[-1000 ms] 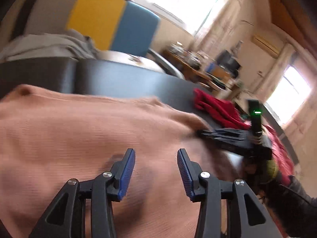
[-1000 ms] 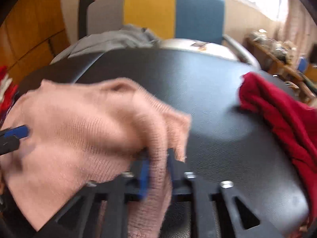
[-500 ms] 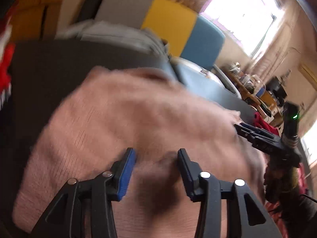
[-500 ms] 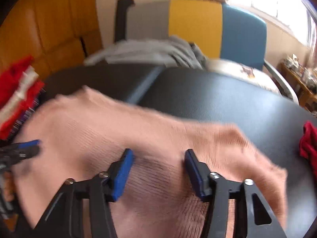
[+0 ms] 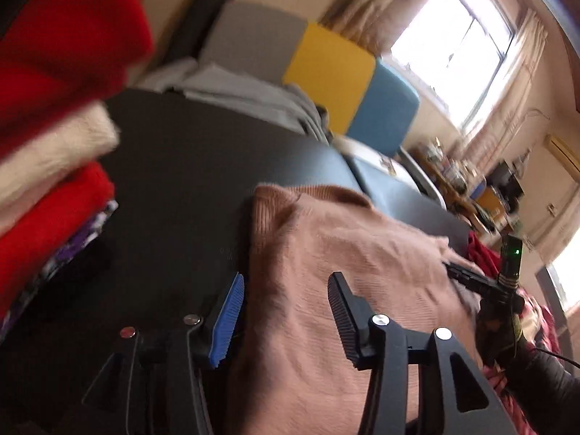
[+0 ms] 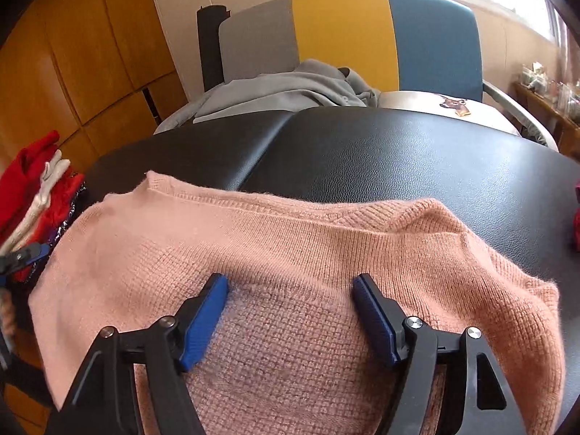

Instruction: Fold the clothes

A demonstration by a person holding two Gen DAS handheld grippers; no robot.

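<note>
A folded pink knit sweater (image 6: 297,253) lies on the black padded table (image 6: 398,152). My right gripper (image 6: 291,282) is open and empty, its jaws spread just above the middle of the sweater. In the left wrist view the sweater (image 5: 348,253) lies ahead and to the right. My left gripper (image 5: 286,282) is open and empty over the sweater's left edge, its left finger over the bare table (image 5: 174,188). The right gripper (image 5: 467,275) shows at the sweater's far right side.
A stack of folded red, cream and patterned clothes (image 5: 50,137) stands at the table's left; it also shows in the right wrist view (image 6: 40,195). A red garment (image 5: 482,253) lies at the right. A grey-yellow-blue chair (image 6: 348,40) with grey clothing (image 6: 282,90) stands behind the table.
My right gripper let go of the sweater's fold and opened over it. My left gripper swung left to the sweater's left edge, bringing the clothes stack into view.
</note>
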